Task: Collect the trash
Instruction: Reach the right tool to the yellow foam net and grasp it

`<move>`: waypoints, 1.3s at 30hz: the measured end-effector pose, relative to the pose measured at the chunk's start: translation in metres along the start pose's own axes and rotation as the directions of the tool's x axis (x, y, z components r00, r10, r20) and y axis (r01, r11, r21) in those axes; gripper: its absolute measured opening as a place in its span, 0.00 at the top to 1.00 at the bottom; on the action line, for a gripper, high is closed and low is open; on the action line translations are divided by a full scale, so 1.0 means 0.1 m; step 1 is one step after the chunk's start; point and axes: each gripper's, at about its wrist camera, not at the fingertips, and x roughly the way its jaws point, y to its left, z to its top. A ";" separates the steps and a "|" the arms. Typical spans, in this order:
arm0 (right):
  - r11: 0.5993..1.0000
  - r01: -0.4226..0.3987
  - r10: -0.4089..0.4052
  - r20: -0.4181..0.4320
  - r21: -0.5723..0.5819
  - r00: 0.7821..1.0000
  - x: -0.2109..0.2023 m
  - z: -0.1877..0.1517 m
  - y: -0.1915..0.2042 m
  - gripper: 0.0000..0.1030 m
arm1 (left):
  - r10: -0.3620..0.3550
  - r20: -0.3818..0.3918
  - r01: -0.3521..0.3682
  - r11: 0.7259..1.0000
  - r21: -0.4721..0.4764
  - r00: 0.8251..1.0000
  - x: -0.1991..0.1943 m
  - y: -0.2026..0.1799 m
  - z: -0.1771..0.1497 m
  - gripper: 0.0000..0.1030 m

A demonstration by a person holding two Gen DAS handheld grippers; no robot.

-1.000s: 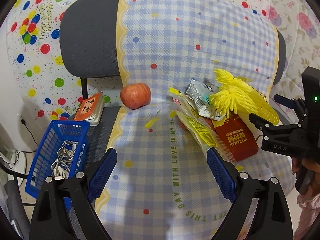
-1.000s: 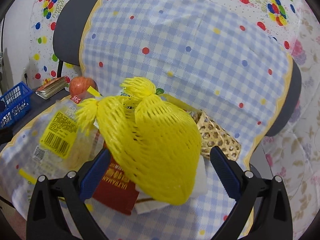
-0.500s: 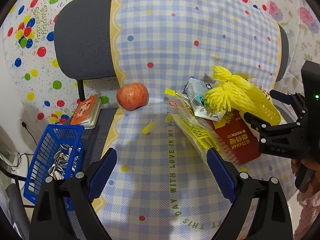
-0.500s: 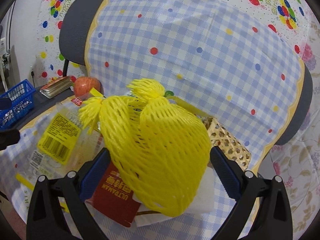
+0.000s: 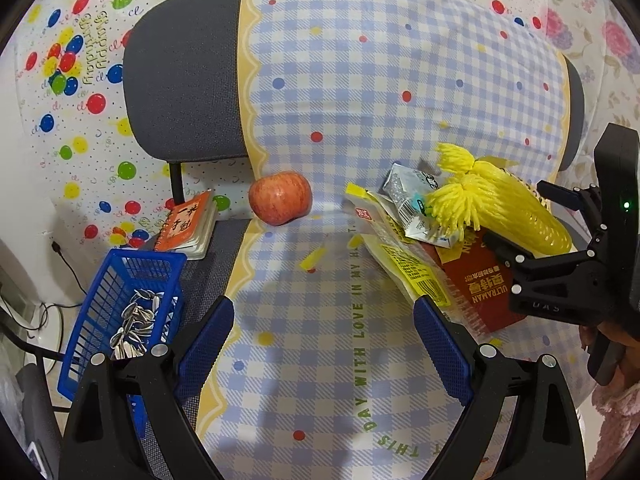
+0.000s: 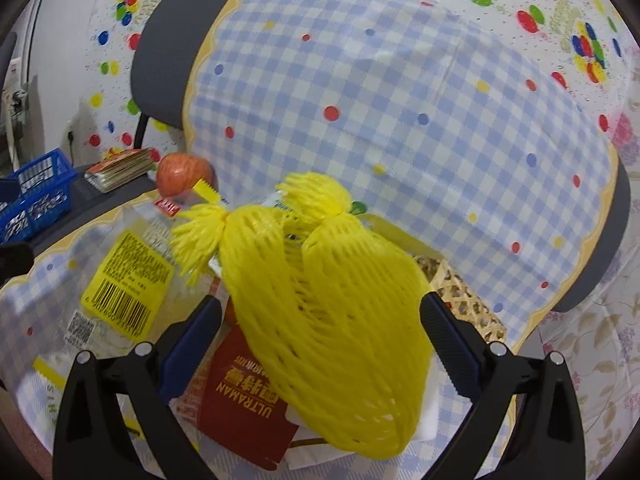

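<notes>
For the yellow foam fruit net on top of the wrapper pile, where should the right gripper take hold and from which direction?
Grip the yellow foam fruit net across its bulging middle, coming in from the near rounded end. The right gripper is open with the net's body already lying between its fingers; the net narrows toward the two frayed tufts at the far end, which would likely slip.

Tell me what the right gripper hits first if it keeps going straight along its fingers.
Most likely the yellow foam net. It fills the space between the open jaws of the right gripper, lying on top of the red Ultraman packet. Depth is unclear, but nothing shows in front of it.
</notes>
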 end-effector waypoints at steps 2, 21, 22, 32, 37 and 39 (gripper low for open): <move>1.000 0.011 -0.011 0.006 -0.003 1.000 0.01 0.01 0.00 0.06 | 0.002 -0.004 -0.002 1.000 0.000 1.000 0.02 0.00 0.00 0.12; 1.000 0.004 -0.004 0.003 -0.010 1.000 0.09 0.03 0.02 0.07 | 0.014 -0.014 -0.014 1.000 -0.003 1.000 0.11 0.01 0.03 0.12; 1.000 0.004 -0.004 0.002 -0.011 1.000 0.09 0.03 0.03 0.07 | 0.015 -0.014 -0.015 1.000 -0.002 1.000 0.11 0.01 0.03 0.12; 0.999 -0.028 0.028 -0.010 0.021 1.000 0.05 0.04 -0.01 0.36 | 0.078 0.015 -0.078 0.996 0.037 0.997 0.02 -0.04 0.03 0.12; 0.995 -0.050 0.051 -0.018 0.081 0.999 0.01 0.08 -0.08 0.59 | 0.125 0.058 -0.129 0.990 0.065 0.990 -0.08 -0.08 0.02 0.12; 0.994 -0.051 0.053 -0.017 0.100 0.998 -0.01 0.09 -0.10 0.66 | 0.137 0.083 -0.143 0.987 0.069 0.987 -0.13 -0.09 0.02 0.12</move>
